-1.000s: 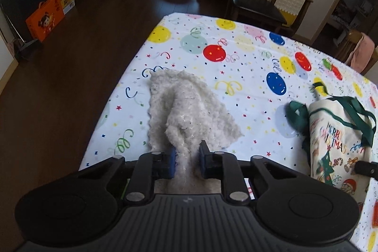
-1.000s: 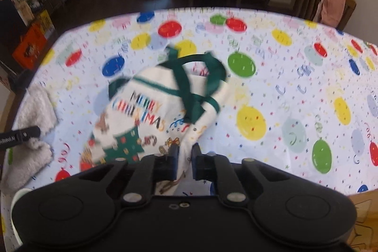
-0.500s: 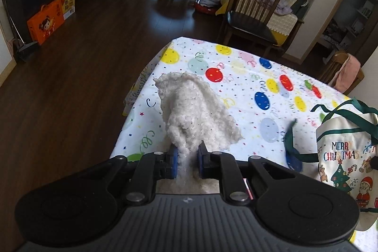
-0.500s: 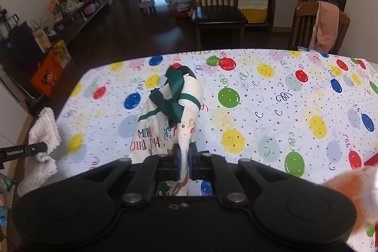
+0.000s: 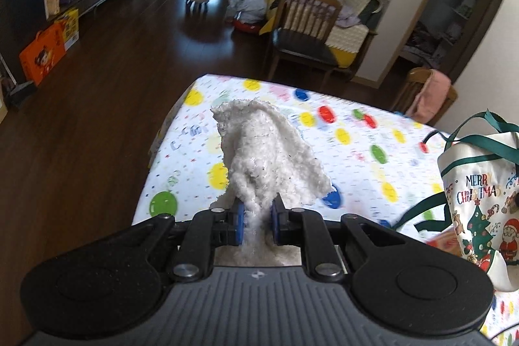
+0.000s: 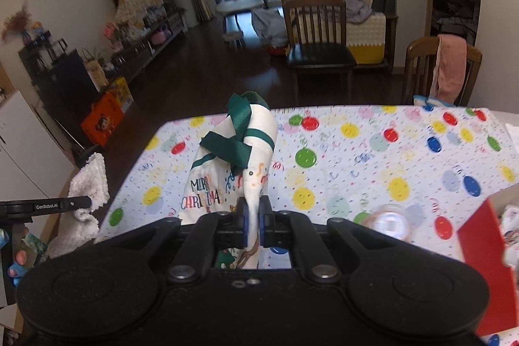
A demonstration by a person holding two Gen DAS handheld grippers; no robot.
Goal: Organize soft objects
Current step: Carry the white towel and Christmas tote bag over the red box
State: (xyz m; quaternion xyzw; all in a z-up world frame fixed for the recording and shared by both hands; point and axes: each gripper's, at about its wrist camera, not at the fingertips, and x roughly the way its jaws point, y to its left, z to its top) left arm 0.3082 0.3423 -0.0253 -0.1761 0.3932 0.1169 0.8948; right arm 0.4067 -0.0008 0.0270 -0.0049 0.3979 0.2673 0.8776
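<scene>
My left gripper (image 5: 256,224) is shut on a fluffy white cloth (image 5: 266,158) and holds it up above the table's left end. The cloth hangs bunched from the pads. It also shows at the left of the right wrist view (image 6: 89,184). My right gripper (image 6: 252,227) is shut on a white Christmas tote bag (image 6: 227,177) with green ribbon handles and holds it lifted off the table. The bag also shows at the right of the left wrist view (image 5: 480,200).
The table wears a white balloon-print cloth (image 6: 373,151). A red box (image 6: 480,242) and a clear round lid or cup (image 6: 389,221) sit at the near right. Wooden chairs (image 6: 318,54) stand beyond the far edge. Dark wood floor (image 5: 97,86) lies to the left.
Both grippers have risen: the white cloth and the Christmas bag have been lifted off the table and now hang from the shut grippers.
</scene>
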